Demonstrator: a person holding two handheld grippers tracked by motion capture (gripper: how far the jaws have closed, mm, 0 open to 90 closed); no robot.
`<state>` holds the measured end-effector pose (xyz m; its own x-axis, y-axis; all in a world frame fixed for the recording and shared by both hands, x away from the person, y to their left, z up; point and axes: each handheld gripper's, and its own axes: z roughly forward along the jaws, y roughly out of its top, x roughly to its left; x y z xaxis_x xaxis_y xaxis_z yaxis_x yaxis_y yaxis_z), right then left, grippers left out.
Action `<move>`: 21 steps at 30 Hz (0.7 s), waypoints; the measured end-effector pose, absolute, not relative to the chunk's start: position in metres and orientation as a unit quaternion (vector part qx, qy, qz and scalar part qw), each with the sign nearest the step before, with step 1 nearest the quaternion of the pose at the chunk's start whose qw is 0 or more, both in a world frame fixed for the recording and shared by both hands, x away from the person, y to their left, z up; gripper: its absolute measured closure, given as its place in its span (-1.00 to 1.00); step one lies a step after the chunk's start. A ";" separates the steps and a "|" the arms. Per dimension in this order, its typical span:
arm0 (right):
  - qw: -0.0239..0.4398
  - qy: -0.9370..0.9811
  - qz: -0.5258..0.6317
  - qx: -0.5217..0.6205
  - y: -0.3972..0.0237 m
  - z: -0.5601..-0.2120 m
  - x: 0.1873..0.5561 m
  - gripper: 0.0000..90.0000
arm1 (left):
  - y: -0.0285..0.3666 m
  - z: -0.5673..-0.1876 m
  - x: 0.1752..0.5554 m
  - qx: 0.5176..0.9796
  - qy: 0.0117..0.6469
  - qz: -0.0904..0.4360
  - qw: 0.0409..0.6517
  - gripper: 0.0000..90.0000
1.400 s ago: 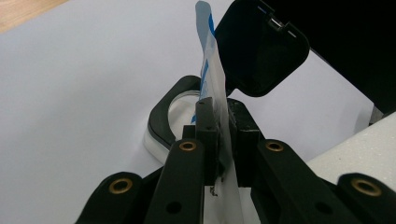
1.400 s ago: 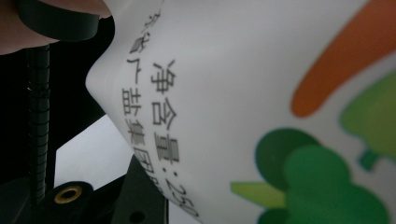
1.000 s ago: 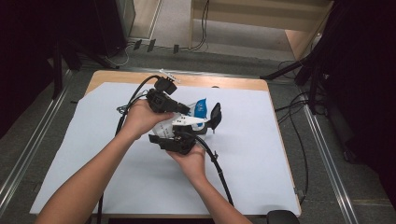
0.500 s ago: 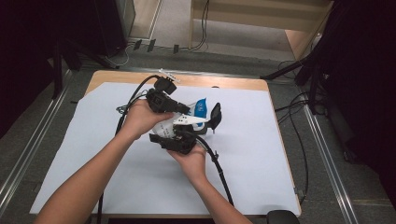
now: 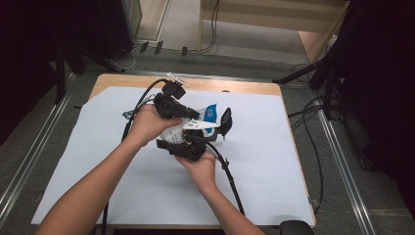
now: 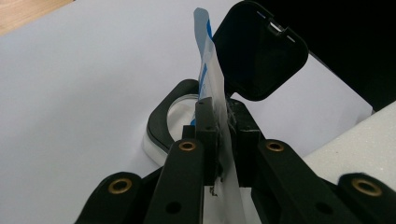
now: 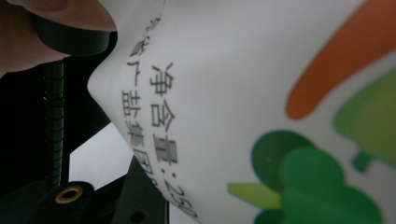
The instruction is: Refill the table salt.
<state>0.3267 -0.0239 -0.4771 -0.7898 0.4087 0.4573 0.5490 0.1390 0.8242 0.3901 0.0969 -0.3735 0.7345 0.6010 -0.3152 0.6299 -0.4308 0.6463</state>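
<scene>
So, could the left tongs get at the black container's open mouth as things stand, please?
Probably not yet: the left tongs are clamped on the plastic pouch, which stands between them and the black container, though its hinged lid is up.

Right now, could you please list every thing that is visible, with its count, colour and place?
bag: one, white with blue print on one side and orange and green on the other, held above the middle of the table between both grippers
container: one, black rim with a pale inside, on the sheet right behind the bag
lid: one, black, standing open at the container's far side
sheet: one, white, covering most of the table
table: one, light wood, showing along the far edge
cables: several, black, on the grey floor right of the table
left gripper: one, black, jaws pinched on the bag's edge
right gripper: one, black, against the bag's lower side
hands: two, each holding a gripper
</scene>
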 end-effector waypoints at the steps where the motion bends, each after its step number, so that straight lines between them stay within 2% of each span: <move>1: 0.063 -0.751 -0.575 -0.319 -0.024 -0.477 0.327 0.47 | 0.096 -0.373 0.390 0.845 0.364 -0.018 0.391 0.90; 21: 0.061 -0.754 -0.571 -0.318 -0.025 -0.477 0.327 0.46 | 0.096 -0.374 0.390 0.846 0.362 -0.015 0.392 0.90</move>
